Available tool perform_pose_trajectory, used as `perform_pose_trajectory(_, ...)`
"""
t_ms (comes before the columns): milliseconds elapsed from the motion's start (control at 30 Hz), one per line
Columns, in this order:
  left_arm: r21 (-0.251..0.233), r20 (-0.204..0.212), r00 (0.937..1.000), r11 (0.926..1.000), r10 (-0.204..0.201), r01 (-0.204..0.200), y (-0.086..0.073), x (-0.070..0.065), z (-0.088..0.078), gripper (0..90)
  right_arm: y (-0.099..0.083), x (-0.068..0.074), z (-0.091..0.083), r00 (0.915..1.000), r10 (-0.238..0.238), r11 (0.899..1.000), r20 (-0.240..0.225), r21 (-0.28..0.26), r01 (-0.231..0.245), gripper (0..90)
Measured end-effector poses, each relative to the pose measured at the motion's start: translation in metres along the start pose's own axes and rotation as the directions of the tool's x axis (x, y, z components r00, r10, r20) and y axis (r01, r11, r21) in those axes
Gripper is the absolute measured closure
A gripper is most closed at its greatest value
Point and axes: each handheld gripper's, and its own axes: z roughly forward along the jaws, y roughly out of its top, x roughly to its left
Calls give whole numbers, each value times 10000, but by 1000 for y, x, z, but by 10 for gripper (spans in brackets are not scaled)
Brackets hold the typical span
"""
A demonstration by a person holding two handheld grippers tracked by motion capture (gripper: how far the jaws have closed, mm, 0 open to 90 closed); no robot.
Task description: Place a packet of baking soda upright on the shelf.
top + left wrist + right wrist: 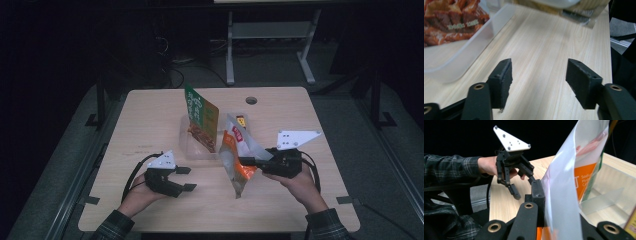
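Observation:
My right gripper [246, 161] is shut on an orange-and-white snack bag [234, 152] and holds it upright just above the table, to the right of centre. In the right gripper view the bag's silvery side [564, 185] is pinched between the jaws of the right gripper [555, 202]. A green-and-orange snack bag [202, 120] stands in a clear plastic container [186, 145]. My left gripper [186, 178] hovers low at the front left, open, with bare tabletop between its jaws. Its own view shows the left gripper [539, 72] beside the container [461, 52].
The wooden table [150, 120] has a cable hole [251, 100] at the back. A small red-and-yellow packet [241, 120] lies in the container's right part. A divider [601, 200] splits the container. Table legs [230, 50] stand on the dark floor behind.

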Motion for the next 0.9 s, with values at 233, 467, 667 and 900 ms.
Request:
perform_pose_trajectory(233, -40, -110, 9999, 9999, -134, 133, -8, 3, -1, 258, 5, -10, -9, 9997, 23, 10000, 234, 18, -24, 900)
perform_pose_trajectory(467, 159, -357, 9993, 9999, -53, 59, -10, 9, 1, 178, 16, -28, -6, 9992, 2, 9999, 400, 154, -8, 900)
perform_pose_trajectory(667, 159, -343, 9993, 9998, -120, 125, -11, 11, 0, 177, 30, -44, 2, 9979, -103, 9995, 637, 292, 84, 900)
perform_pose_trajectory(900, 155, -263, 9994, 9997, -205, 209, -12, 12, 0, 178, 43, -62, 14, 9964, -30, 9990, 848, 455, -9, 900)
